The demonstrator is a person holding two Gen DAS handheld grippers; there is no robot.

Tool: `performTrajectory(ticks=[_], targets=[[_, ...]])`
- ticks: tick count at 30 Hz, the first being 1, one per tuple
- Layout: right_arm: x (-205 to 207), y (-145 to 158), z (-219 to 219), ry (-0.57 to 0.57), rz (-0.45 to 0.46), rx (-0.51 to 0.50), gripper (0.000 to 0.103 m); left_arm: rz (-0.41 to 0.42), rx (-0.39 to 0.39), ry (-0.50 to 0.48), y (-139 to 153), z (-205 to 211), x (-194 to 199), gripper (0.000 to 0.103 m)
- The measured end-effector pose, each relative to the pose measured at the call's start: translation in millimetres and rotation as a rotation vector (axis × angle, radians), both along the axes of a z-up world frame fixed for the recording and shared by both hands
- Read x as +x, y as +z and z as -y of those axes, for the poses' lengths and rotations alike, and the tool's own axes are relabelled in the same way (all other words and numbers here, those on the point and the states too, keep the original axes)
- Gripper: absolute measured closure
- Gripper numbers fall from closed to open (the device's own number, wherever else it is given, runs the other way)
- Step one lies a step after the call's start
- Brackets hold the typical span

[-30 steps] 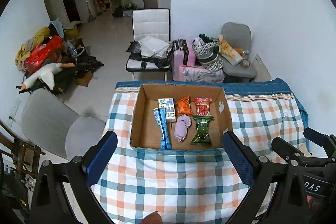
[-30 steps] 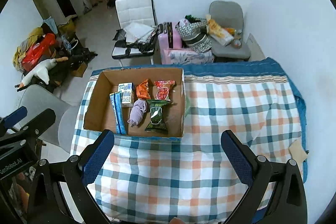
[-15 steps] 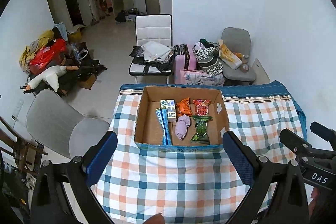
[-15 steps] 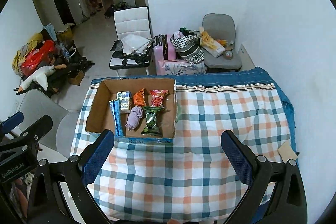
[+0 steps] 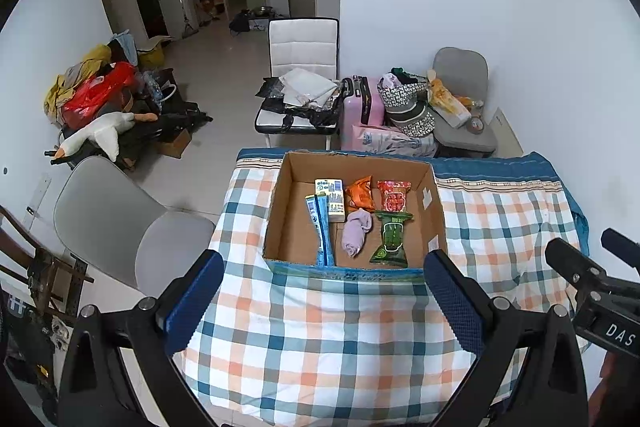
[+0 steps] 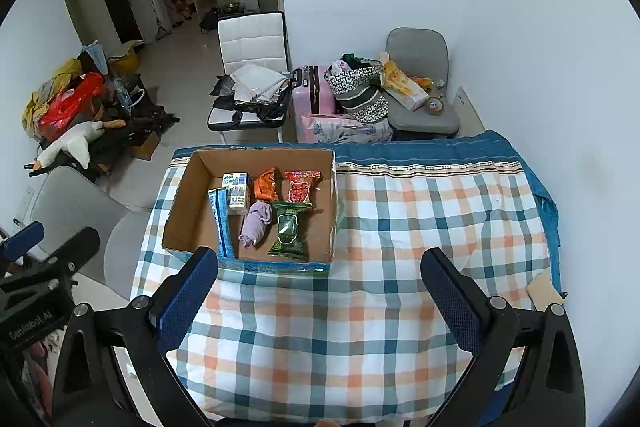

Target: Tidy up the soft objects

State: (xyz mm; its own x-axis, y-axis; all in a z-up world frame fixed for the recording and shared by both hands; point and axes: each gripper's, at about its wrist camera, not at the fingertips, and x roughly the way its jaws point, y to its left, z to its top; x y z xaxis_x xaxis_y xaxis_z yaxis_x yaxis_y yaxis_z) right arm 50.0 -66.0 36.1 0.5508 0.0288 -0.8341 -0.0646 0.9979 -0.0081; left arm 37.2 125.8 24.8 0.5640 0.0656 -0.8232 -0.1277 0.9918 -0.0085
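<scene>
An open cardboard box [image 5: 280,211] [image 6: 182,211] sits on the plaid-covered table [image 5: 332,339] [image 6: 400,227]. In it lie a rolled lilac cloth [image 5: 357,231] [image 6: 258,223], a green snack bag [image 5: 393,237] [image 6: 291,233], a red bag [image 5: 393,195] [image 6: 301,186], an orange bag [image 5: 360,191] [image 6: 267,183], a small carton [image 5: 331,199] [image 6: 237,190] and a blue pack [image 5: 321,231] [image 6: 221,223]. My left gripper [image 5: 320,303] is open and empty, held back above the table's near side. My right gripper [image 6: 316,303] is open and empty too, to the right of the box.
A grey chair [image 5: 120,223] stands left of the table. Behind the table are a white chair [image 5: 300,67], a pink suitcase [image 5: 360,103], bags and a grey chair [image 5: 464,107]. A clutter pile with a goose plush [image 5: 100,135] lies far left. A white wall is on the right.
Both grippers have pulled back and up from the box, so the box looks smaller and more of the room shows. Both stay open and empty.
</scene>
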Motion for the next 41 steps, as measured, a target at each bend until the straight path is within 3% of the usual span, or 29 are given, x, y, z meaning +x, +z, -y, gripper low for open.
performTrajectory(ticks=[41], targets=[[-1.5,-0.4,5.6,-0.006,0.005,-0.008,0.0,-0.009,0.021,-0.008,-0.8,0.8,1.1,0.0]])
